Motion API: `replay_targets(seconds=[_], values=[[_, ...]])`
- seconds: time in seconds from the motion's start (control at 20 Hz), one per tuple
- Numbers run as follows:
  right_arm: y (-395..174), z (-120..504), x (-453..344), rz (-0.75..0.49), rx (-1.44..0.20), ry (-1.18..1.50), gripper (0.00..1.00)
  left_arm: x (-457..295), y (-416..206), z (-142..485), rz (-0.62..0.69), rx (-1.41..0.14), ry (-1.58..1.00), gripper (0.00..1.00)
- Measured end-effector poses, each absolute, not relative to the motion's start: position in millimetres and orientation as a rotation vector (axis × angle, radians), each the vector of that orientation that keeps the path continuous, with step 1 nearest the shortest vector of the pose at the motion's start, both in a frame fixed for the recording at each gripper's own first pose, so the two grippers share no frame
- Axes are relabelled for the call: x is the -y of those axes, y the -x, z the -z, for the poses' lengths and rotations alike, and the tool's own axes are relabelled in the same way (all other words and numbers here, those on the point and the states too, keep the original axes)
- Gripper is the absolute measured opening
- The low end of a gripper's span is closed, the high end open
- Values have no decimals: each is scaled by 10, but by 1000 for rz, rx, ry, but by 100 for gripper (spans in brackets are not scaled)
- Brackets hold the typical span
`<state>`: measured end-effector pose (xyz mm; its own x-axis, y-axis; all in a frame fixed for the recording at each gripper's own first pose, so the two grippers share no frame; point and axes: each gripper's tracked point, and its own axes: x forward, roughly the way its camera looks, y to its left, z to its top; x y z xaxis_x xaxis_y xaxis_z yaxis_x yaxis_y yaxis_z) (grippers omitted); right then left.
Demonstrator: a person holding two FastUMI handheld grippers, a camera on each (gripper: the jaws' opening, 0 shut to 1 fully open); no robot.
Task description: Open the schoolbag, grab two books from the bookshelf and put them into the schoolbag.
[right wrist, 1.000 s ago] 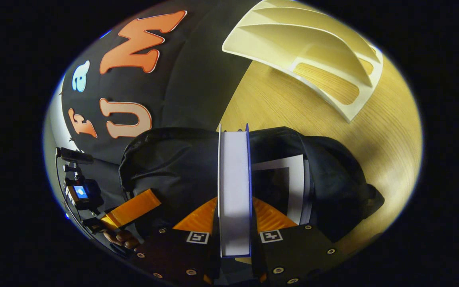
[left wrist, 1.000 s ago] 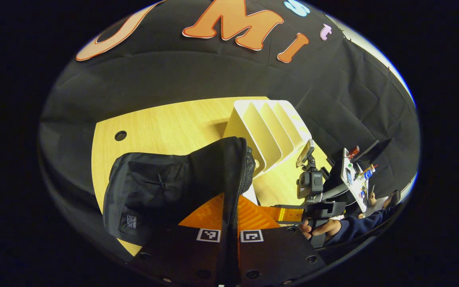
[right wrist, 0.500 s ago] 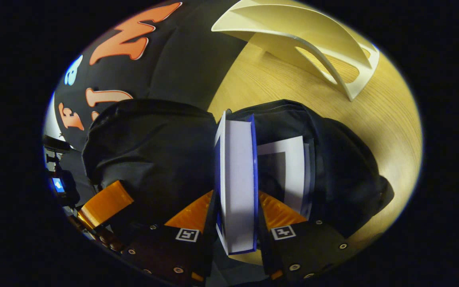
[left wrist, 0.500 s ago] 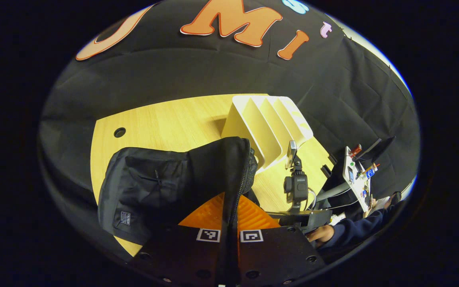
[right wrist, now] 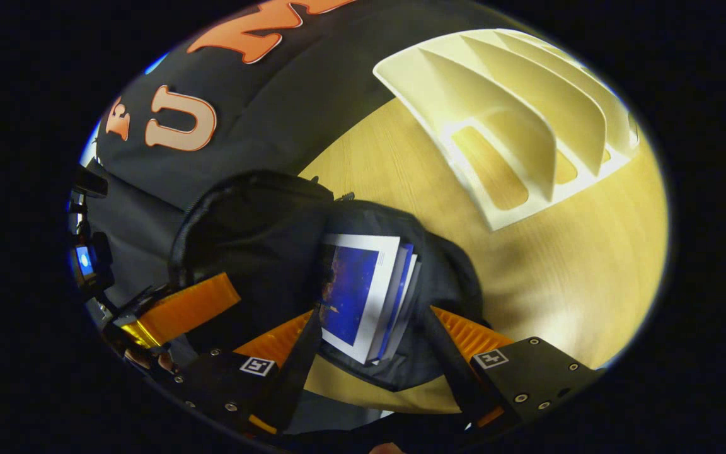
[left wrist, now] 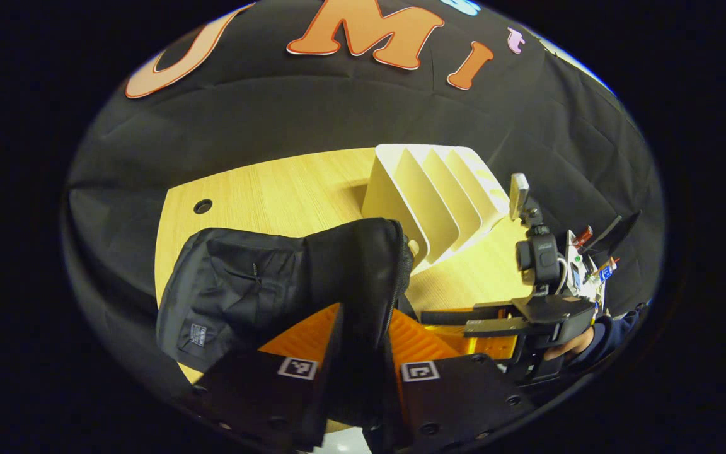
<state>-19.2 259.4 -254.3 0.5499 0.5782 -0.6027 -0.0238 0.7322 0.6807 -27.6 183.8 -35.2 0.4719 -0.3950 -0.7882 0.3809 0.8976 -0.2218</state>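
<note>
Left claw [left wrist: 357,353]: level, fingers pinching the schoolbag [left wrist: 256,290] flap.
Right claw [right wrist: 372,353]: tilted down above the bag mouth, spread wide, holding nothing.
Books [right wrist: 363,290]: inside the schoolbag, between its fingers.
Bookshelf [right wrist: 514,126]: beyond, on the bench [right wrist: 564,265].

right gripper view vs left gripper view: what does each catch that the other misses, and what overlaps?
Right gripper view: the books with blue covers lying inside the open black fabric schoolbag, with the right gripper open in front of them, jaws spread wide.

Left gripper view: the schoolbag's outer side with a small label patch, the left gripper shut on the bag's zipper edge, and a round hole in the wooden tabletop.

Both: the schoolbag, the empty white slotted bookshelf and the light wooden table.
</note>
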Motion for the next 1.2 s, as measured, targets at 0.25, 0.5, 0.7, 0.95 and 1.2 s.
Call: replay_targets(seconds=[0.25,0.5,0.7,0.95,1.2], values=[[220,2383,-2058,-408,-881,-578,98,-1558,471,337,400,-950,29,83],[103,2104,-1548,-405,-778,-493,98,-1267,519,185,306,-885,26,90],[58,1812,-1012,-397,-652,-395,98,-1030,405,-76,205,-750,28,97],[-18,1495,-377,-395,-523,-262,98,-689,351,-440,95,-589,84,97],[-107,1245,-68,-401,-409,-135,98,-420,395,-830,-40,-415,121,97]])
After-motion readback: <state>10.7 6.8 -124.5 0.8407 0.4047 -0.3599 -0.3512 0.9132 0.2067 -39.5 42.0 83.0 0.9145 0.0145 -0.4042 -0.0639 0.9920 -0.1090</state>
